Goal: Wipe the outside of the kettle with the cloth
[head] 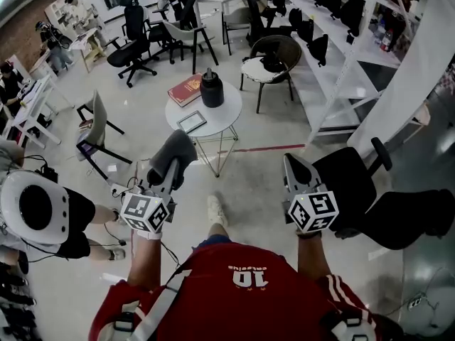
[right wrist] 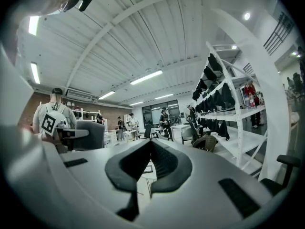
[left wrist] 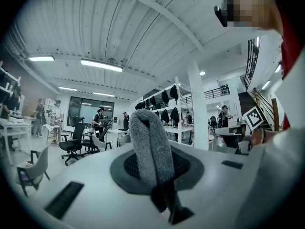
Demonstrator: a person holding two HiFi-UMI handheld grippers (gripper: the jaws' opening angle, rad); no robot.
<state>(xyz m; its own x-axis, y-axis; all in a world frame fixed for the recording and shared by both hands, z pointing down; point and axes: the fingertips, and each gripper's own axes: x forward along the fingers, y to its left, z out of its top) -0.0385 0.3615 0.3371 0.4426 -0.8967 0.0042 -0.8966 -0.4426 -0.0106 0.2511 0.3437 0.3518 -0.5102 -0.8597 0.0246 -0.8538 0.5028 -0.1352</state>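
Head view, standing position: your left gripper [head: 164,178] is closed on a folded grey fleece cloth [head: 173,153], which stands up out of the jaws; the left gripper view confirms the pads are clamped on its lower end. Your right gripper [head: 296,172] is closed with its dark pads meeting, and the right gripper view shows nothing between them. The black, squat kettle with a top handle [head: 212,89] stands on the far half of the small round white bench [head: 224,116], ahead of you and well apart from both grippers. A red book [head: 185,89] lies just left of it and a flat dark-framed tablet [head: 192,121] lies nearer you. Progress, as judged here: the cloth is in hand, but no wiping contact is made and the kettle's outside appears untouched. What remains is to step to the bench, steady the kettle if needed with your free right gripper, and pass the cloth round its sides, lid and handle.
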